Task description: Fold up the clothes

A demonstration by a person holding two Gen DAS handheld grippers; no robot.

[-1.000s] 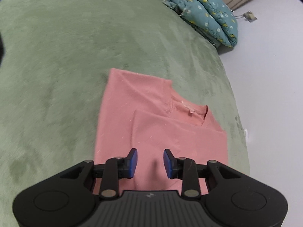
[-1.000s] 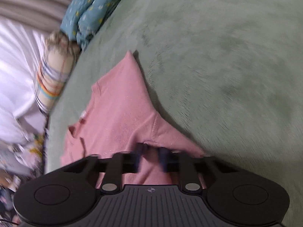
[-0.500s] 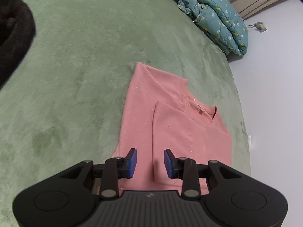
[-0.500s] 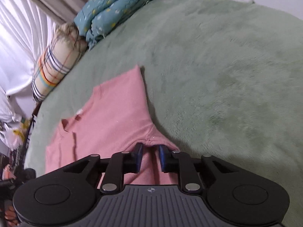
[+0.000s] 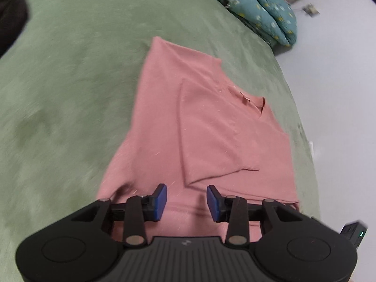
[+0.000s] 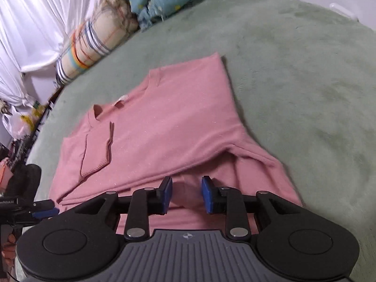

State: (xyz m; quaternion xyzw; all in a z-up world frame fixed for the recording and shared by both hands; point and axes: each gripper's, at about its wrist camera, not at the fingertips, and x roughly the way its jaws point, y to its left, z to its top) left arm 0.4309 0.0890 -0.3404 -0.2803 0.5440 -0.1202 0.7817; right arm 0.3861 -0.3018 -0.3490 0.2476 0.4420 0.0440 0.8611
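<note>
A pink sweater point(image 5: 164, 122) lies on a green bed cover point(image 5: 70, 70), with one sleeve folded across its chest point(image 5: 211, 141). It also shows in the right wrist view point(image 6: 169, 122). My left gripper point(image 5: 186, 199) is open and empty, hovering over the sweater's near edge. My right gripper point(image 6: 186, 193) is open over the sweater's other near part, with pink cloth lying between its fingers but not pinched. The left gripper shows at the left edge of the right wrist view point(image 6: 44, 211).
A folded teal flowered quilt point(image 5: 258, 7) and a striped pillow point(image 6: 94, 44) lie at the head of the bed. White curtains point(image 6: 30, 23) hang behind. The bed edge and grey floor point(image 5: 340, 94) lie to the right in the left wrist view.
My right gripper has opened and let go of the pink cloth, which now lies flatter. Both grippers have drawn back, so more of the sweater shows. The left gripper stays open.
</note>
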